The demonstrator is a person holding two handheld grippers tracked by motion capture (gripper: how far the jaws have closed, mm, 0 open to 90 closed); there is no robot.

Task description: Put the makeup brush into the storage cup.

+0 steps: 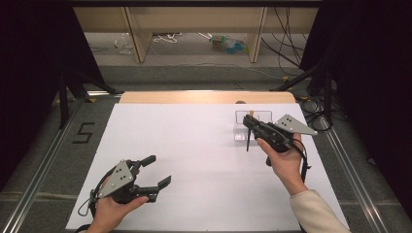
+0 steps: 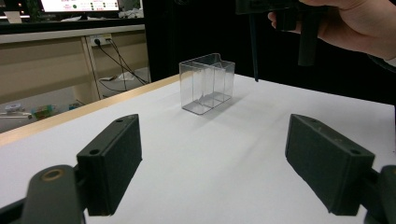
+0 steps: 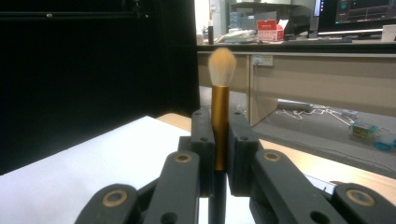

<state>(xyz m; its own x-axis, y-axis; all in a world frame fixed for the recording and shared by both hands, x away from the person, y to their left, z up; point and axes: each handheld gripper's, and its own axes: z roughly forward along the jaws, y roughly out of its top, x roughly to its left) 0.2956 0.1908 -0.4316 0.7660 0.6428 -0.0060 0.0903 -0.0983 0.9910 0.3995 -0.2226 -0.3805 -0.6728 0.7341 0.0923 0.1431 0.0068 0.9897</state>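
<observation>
My right gripper [image 1: 250,122] is shut on a makeup brush [image 3: 220,116], which has a gold ferrule, pale bristles pointing up and a thin black handle [image 1: 248,140] hanging down. It hovers over the near side of a clear plastic organiser box [image 1: 253,118] with dividers at the table's far right. In the left gripper view the box [image 2: 207,83] stands ahead, and the brush handle [image 2: 253,46] hangs to its right. My left gripper [image 1: 159,170] rests near the front left edge, open and holding nothing, its two black pads [image 2: 114,158] wide apart.
A white sheet [image 1: 194,160] covers the table, with a wooden strip [image 1: 204,97] along the far edge. Black curtains and frame rails flank both sides. Shelving, cables and a bottle lie on the floor beyond.
</observation>
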